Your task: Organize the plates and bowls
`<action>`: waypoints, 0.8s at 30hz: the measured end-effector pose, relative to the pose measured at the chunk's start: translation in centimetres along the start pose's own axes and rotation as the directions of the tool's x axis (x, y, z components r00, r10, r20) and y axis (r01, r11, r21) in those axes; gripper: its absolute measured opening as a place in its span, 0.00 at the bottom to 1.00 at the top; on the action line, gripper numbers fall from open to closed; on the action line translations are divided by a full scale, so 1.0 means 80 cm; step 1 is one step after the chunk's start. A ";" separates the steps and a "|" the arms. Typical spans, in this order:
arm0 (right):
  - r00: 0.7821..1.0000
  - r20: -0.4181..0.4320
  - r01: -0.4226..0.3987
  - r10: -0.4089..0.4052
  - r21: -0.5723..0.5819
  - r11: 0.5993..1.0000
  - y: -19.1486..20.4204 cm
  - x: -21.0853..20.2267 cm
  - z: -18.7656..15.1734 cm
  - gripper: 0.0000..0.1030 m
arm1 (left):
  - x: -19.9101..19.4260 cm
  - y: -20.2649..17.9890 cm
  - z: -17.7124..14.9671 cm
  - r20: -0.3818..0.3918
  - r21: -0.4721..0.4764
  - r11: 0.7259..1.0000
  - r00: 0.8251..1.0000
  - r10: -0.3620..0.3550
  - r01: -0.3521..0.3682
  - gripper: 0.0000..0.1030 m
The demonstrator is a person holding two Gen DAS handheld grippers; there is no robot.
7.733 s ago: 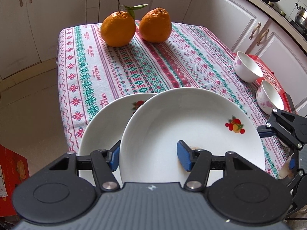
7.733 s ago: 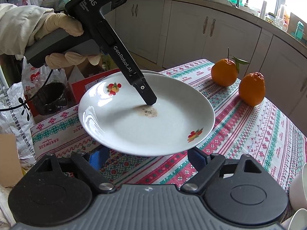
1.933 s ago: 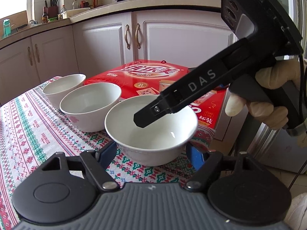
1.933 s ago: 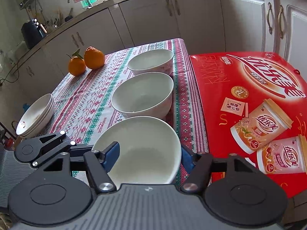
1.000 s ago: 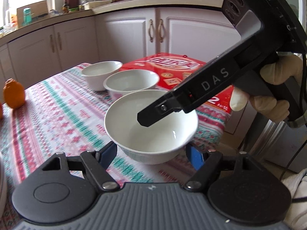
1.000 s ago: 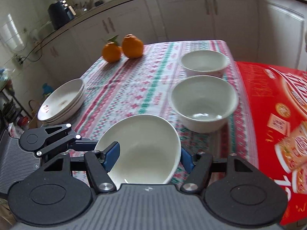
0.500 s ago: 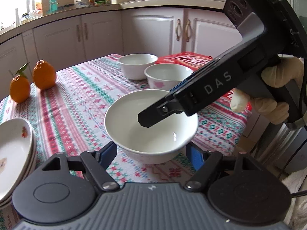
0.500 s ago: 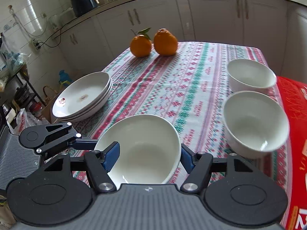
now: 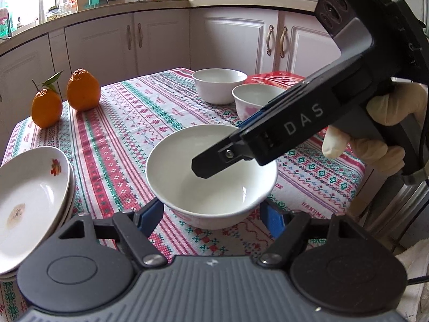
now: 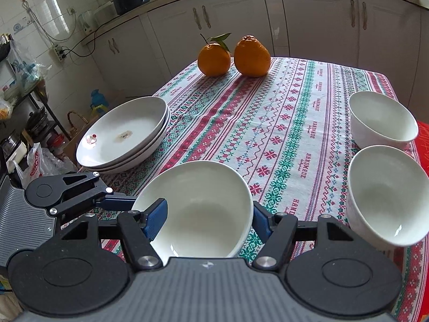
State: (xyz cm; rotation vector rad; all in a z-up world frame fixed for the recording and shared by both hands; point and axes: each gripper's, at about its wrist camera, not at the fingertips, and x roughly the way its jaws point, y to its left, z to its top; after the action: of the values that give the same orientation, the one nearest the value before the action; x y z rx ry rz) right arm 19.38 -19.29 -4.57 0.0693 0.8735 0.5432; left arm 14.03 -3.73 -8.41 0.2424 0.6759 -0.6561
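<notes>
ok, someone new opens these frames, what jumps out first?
Probably the white bowl held above the patterned cloth, its rim pinched by the right tool, whose black arm crosses the left wrist view. Next, the plate stack at the table's left edge and two oranges at the far end. Two more bowls wait on the right.

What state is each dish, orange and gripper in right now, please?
Held bowl: lifted, upright, empty.
Right gripper: pinching its rim.
Left gripper: open, straddling it.
Two bowls: upright, unstacked.
Plates: stacked, top stained.
Oranges: side by side.
</notes>
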 end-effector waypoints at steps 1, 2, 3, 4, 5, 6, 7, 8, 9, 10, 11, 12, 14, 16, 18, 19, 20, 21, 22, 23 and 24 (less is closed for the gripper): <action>1.000 -0.002 0.000 0.000 0.002 1.000 0.000 0.001 0.000 0.70 | 0.001 0.000 0.000 -0.001 0.000 1.000 1.000 0.000 0.000 0.76; 1.000 -0.004 0.001 -0.001 0.001 1.000 0.000 0.002 0.000 0.70 | 0.001 0.001 0.000 0.002 0.001 1.000 1.000 0.000 0.000 0.76; 1.000 -0.005 0.003 -0.003 0.001 1.000 -0.001 0.002 0.000 0.70 | 0.001 0.001 0.000 0.003 0.001 1.000 1.000 0.000 0.000 0.76; 1.000 -0.005 0.004 -0.004 0.003 1.000 -0.001 0.002 0.000 0.70 | 0.001 0.001 0.000 0.003 0.003 1.000 1.000 -0.001 0.001 0.76; 1.000 -0.005 0.005 -0.005 0.004 1.000 -0.002 0.003 0.000 0.70 | 0.002 0.001 0.001 0.004 0.003 1.000 1.000 -0.002 0.002 0.76; 1.000 -0.005 0.005 -0.005 0.006 1.000 -0.003 0.003 0.000 0.70 | 0.002 0.001 0.001 0.005 0.003 1.000 1.000 -0.003 0.003 0.76; 1.000 -0.005 0.006 -0.006 0.008 1.000 -0.003 0.003 0.000 0.70 | 0.002 0.001 0.001 0.006 0.005 1.000 1.000 -0.003 0.003 0.76; 1.000 -0.005 0.007 -0.007 0.009 1.000 -0.003 0.002 -0.001 0.70 | 0.002 0.001 0.001 0.006 0.005 1.000 1.000 -0.002 0.002 0.76; 1.000 -0.004 0.009 -0.008 0.008 1.000 -0.003 0.003 0.000 0.70 | 0.003 0.001 0.002 0.006 0.004 1.000 1.000 -0.002 0.002 0.76; 1.000 -0.003 0.010 -0.010 0.008 1.000 -0.003 0.003 0.000 0.70 | 0.003 0.001 0.002 0.006 0.003 1.000 1.000 -0.002 0.002 0.76; 1.000 -0.002 0.011 -0.011 0.006 1.000 -0.003 0.003 0.000 0.70 | 0.003 0.001 0.002 0.007 0.001 1.000 1.000 -0.002 0.002 0.76; 1.000 -0.001 0.012 -0.012 0.006 1.000 -0.003 0.003 0.000 0.70 | 0.004 0.001 0.002 0.007 0.000 1.000 1.000 -0.002 0.002 0.76; 1.000 0.000 0.013 -0.013 0.004 1.000 -0.001 0.003 0.000 0.71 | 0.004 0.001 0.002 0.006 0.002 1.000 1.000 0.000 0.000 0.76; 1.000 0.001 0.013 -0.013 0.003 1.000 -0.001 0.003 0.000 0.73 | 0.004 0.000 0.001 0.006 0.004 1.000 1.000 0.000 0.000 0.76; 1.000 0.003 0.011 -0.011 0.000 1.000 0.000 0.004 -0.001 0.76 | 0.004 0.000 0.001 0.006 0.005 1.000 1.000 -0.003 0.003 0.79; 1.000 0.004 0.010 -0.010 -0.002 1.000 0.001 0.004 -0.002 0.80 | 0.004 0.000 0.000 0.009 0.000 1.000 1.000 -0.006 0.006 0.84; 1.000 0.009 0.009 -0.009 -0.004 1.000 0.002 0.003 -0.003 0.82 | 0.003 0.000 0.000 0.012 -0.003 1.000 1.000 -0.011 0.011 0.86; 1.000 0.017 0.009 -0.009 -0.006 1.000 0.003 0.002 -0.003 0.89 | 0.002 0.000 0.000 0.014 -0.003 1.000 1.000 -0.013 0.013 0.87; 1.000 0.024 0.011 -0.011 -0.010 1.000 0.004 0.000 -0.003 0.95 | 0.001 0.000 0.000 0.014 0.001 1.000 1.000 -0.012 0.012 0.87; 0.999 0.031 0.016 -0.015 -0.017 1.000 0.005 -0.002 -0.003 0.98 | 0.001 -0.001 0.000 0.014 0.006 1.000 1.000 -0.010 0.010 0.88; 0.999 0.039 0.023 -0.022 -0.025 0.999 0.006 -0.004 -0.002 1.00 | 0.000 -0.001 0.000 0.014 0.008 1.000 1.000 -0.007 0.007 0.89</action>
State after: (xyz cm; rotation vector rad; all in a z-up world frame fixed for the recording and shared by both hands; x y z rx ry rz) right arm 18.87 -19.05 -4.32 0.0462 0.8282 0.5300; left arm 13.96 -3.79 -8.37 0.2422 0.6607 -0.6669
